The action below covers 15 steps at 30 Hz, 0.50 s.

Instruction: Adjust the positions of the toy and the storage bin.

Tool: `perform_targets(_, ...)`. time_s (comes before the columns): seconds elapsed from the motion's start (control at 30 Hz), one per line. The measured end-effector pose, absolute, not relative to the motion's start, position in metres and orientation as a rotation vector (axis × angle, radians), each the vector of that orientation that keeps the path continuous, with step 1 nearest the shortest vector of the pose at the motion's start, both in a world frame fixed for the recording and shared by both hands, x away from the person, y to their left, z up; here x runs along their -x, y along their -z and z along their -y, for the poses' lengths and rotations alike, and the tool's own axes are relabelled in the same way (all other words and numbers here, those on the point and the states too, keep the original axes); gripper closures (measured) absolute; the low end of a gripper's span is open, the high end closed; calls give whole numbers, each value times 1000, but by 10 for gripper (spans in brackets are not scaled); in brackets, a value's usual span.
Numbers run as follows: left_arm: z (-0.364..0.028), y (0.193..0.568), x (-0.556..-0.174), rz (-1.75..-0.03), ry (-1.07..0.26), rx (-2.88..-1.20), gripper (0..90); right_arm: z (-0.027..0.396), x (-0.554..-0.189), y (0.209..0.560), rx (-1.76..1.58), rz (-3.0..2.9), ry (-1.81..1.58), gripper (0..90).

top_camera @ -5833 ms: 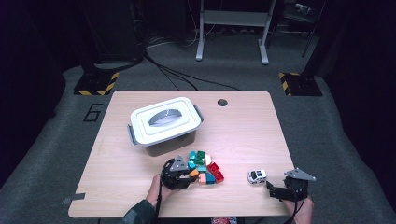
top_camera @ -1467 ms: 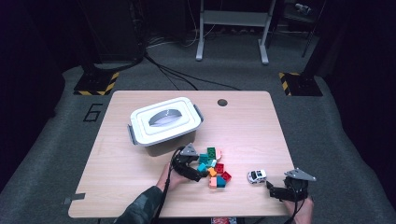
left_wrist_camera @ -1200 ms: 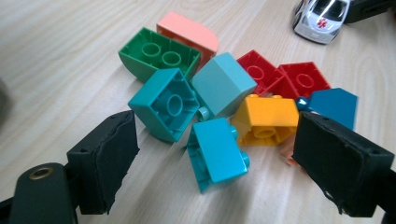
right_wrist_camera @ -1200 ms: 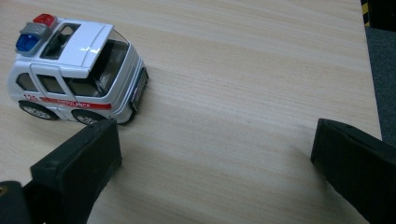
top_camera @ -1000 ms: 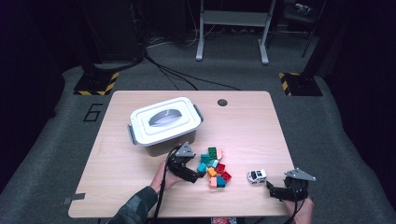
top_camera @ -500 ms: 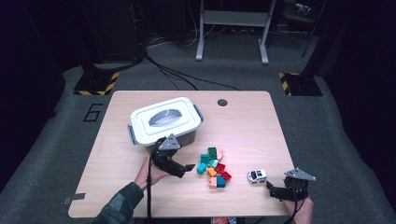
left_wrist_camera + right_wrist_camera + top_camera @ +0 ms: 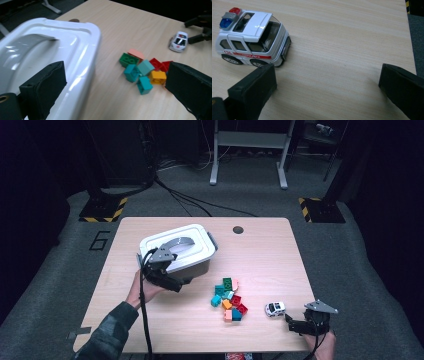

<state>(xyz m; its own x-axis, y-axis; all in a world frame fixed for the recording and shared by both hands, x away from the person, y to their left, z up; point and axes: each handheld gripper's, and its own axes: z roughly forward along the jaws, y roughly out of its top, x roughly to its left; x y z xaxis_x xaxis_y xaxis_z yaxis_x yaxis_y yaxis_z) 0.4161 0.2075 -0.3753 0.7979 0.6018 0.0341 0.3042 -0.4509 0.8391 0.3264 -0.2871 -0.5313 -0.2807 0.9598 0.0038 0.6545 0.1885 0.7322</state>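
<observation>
White box [image 7: 179, 251]: lidded, far-left part of the tabletop [image 7: 280, 255].
My left gripper [image 7: 181, 281]: raised at the box's near edge, fingers [image 7: 42, 90] wide, having just been opening, nothing between them.
Bricks [image 7: 230, 299]: loose heap right of it.
My right gripper [image 7: 291, 324]: low at near-right corner, fingers wide, beside toy car [image 7: 275, 308].

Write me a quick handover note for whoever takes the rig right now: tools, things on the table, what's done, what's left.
Left tool: jaws have just been opening, nothing between them, raised beside the white lidded box.
Right tool: open, empty, near the table's front right edge, just right of the toy ambulance.
Bricks: loose cluster mid-table, between box and ambulance.
Done: nothing packed that can be seen; lid on.
Left: probably open the box, then load the bricks and ambulance.
</observation>
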Motion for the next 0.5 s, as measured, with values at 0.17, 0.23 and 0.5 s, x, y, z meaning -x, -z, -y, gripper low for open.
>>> perform_targets(0.17,-229,364,-441,-733,-476,-2054,44,287,-326,531,-1508,-2008,-878,7)
perform_targets(0.23,-235,362,-452,-757,-510,-2060,42,287,-326,531,-1508,-2009,-878,7)
perform_targets(0.5,-242,374,-490,-830,-513,-2112,90,287,-326,531,-1507,-2011,-878,7)
